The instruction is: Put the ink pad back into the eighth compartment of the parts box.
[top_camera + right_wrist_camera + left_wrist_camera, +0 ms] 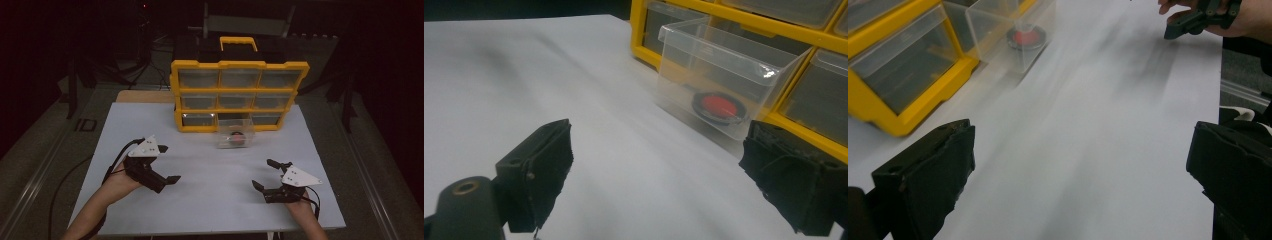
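While both hands rest low on the white counter (210,165), we see the left tongs (168,164) with their jaws spread wide and nothing between them, held over the near-left part of the surface. The right tongs (265,173) are likewise spread and empty, over the near-right part, well apart from the left pair.

Ahead of us stands a yellow organizer (239,95) with three rows of clear drawers and a yellow handle on top, upright at the far edge of the counter. Its bottom middle drawer (235,133) is pulled out toward us, its front resting out over the white surface. Inside that clear drawer lies a small round part with a black rim and a red centre (236,136), flat on the drawer's floor.

In the right gripper view we see the disc (719,107) through the drawer's clear wall, ahead and between the two black jaws but well clear of them. In the left gripper view the drawer (1013,30) sits at the upper left, and the right tongs (1198,20) show at the top right.
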Motion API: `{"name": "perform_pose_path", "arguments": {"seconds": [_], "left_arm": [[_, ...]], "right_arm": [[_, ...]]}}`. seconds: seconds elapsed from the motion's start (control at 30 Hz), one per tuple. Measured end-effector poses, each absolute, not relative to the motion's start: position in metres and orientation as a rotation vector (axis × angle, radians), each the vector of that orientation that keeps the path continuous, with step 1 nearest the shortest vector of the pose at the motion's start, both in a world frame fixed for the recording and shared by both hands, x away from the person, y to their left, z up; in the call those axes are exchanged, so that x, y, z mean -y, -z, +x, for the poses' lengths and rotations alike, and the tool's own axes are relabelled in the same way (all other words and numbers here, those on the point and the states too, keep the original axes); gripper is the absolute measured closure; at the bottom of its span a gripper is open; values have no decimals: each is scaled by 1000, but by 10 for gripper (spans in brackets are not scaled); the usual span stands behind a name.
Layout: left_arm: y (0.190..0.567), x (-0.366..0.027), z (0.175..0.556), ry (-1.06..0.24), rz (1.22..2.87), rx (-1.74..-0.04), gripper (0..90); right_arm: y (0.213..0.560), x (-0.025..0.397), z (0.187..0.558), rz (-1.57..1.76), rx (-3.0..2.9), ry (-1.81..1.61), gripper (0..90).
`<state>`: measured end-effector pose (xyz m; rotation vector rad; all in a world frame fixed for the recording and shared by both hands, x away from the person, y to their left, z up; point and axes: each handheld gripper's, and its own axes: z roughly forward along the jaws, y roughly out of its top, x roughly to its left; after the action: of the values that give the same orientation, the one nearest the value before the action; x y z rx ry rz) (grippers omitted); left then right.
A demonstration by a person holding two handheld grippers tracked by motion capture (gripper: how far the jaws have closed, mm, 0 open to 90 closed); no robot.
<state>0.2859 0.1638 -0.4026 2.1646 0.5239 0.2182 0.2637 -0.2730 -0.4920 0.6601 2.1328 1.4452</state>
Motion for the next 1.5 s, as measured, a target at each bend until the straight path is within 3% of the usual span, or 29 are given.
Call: {"name": "perform_pose_path", "arguments": {"seconds": [0.73, 1.5], "left_arm": [[455, -213, 247, -284, 2062, -691, 0], [510, -238, 231, -483, 1943, -873, 0]], "right_arm": [[493, 270, 264, 652, -2148, -1436, 125], [494, 272, 264, 650, -2150, -1421, 125]]}}
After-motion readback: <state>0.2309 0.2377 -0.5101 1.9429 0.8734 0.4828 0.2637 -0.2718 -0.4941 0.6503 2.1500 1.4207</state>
